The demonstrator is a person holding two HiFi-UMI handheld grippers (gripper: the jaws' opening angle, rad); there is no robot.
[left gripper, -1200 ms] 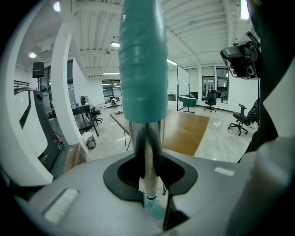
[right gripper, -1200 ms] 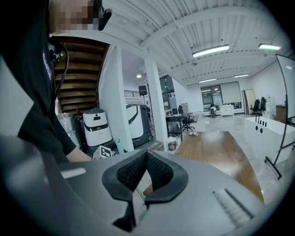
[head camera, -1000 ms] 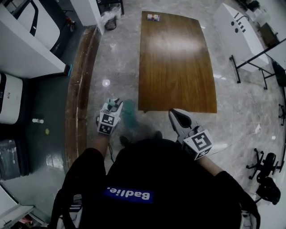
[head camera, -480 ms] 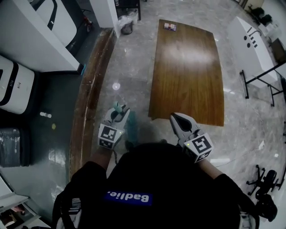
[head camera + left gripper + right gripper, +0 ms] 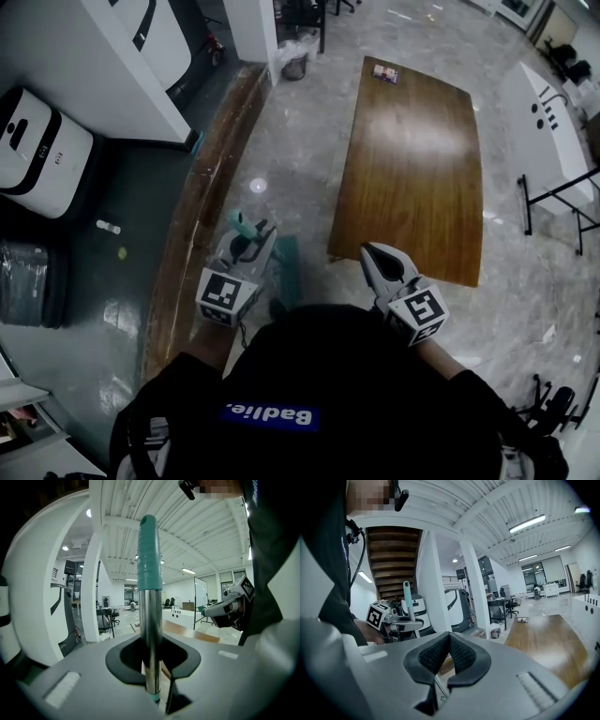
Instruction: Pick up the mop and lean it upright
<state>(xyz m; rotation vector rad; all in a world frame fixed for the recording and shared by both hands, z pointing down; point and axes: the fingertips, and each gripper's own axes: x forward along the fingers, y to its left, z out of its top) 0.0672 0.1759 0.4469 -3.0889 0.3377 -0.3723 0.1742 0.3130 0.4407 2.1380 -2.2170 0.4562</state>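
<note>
Tongs-wise, the left gripper (image 5: 152,658) was clamped on the mop (image 5: 150,620), with its dark rounded pads squeezing the shiny chrome shaft from both sides. In the left gripper view the shaft stood pretty much upright. It ran to 12 o'clock and ended in a matte teal grip with a rounded top. The right gripper (image 5: 449,654) had its jaws together, textured black pads touching, nothing held in them.

From the head view, the left gripper sat at about 10 o'clock from the person's dark-clothed torso and the right one at about 1 o'clock, well apart. The teal grip poked out past the left jaws toward 11 o'clock. A flat teal rectangle that looked like the mop head (image 5: 287,272) was low by the floor, just at 3 o'clock of the left gripper.

A long glossy wooden table (image 5: 412,159) stretched off at 12 to 1 o'clock over a polished grey marble floor (image 5: 300,141). A worn brown wooden strip (image 5: 197,216) ran along at 11 o'clock. A boxy white machine (image 5: 42,155) with rounded corners sat at around 10 o'clock.
</note>
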